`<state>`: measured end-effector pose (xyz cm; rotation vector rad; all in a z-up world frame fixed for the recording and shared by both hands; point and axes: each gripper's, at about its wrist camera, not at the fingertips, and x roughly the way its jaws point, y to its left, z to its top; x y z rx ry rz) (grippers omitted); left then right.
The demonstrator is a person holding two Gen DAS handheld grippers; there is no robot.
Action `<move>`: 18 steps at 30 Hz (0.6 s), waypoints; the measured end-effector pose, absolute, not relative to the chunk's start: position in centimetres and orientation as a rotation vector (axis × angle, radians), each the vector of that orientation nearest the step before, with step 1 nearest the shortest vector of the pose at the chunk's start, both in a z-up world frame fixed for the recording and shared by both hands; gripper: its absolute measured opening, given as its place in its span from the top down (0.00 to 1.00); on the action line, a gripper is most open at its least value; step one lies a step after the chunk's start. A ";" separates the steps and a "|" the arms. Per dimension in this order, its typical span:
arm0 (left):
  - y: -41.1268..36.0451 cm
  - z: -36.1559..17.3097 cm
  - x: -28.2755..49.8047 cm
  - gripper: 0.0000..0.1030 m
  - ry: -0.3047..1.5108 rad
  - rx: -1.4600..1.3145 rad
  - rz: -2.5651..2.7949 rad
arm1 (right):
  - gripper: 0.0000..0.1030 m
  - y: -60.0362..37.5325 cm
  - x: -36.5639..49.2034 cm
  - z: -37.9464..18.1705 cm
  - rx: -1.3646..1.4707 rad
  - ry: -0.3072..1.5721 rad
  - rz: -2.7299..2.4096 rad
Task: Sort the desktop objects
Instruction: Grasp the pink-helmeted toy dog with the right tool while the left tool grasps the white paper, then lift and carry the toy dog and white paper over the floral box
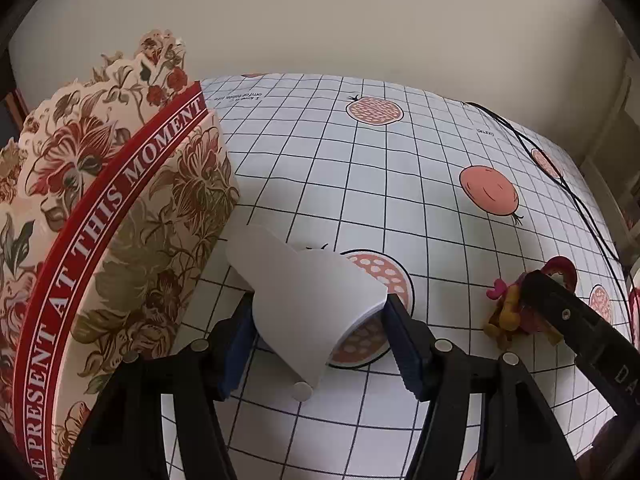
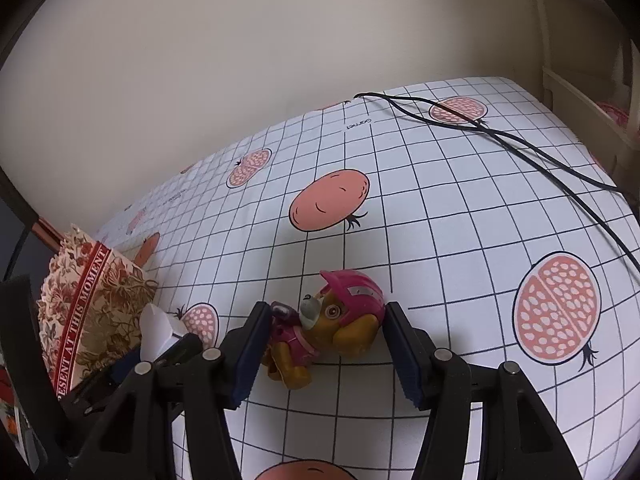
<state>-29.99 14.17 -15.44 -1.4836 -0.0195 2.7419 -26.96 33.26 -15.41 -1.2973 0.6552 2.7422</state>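
The left claw (image 1: 320,320) is clamped on a white paper pad (image 1: 308,300) beside the floral box (image 1: 120,240), likely its destination, while the right claw (image 2: 326,344) straddles, jaws apart, the toy pup (image 2: 328,328) lying on the desk (image 2: 460,220).

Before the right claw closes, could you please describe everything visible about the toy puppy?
The toy puppy looks like hard plastic: tan body, pink helmet with a grey patch, goggles, pink vest. It lies toppled on its side on the grid tablecloth, between the open right claw's fingers; its left finger seems to touch the vest.
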 end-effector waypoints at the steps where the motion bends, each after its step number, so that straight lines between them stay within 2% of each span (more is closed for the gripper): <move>1: 14.0 -15.4 -30.0 0.38 -0.044 -1.482 2.743 | 0.42 33.3 -27.0 -15.4 -1.296 0.661 2.737; 3: 13.7 -15.3 -29.8 0.38 -0.090 -1.481 2.741 | 0.43 33.5 -27.0 -15.4 -1.290 0.687 2.723; 7: 13.1 -15.2 -29.7 0.38 -0.151 -1.479 2.726 | 0.55 34.2 -26.4 -15.4 -1.260 0.834 2.667; 18: 12.2 -15.0 -29.2 0.38 -0.244 -1.497 2.698 | 0.56 36.3 -23.3 -15.0 -1.147 0.993 2.623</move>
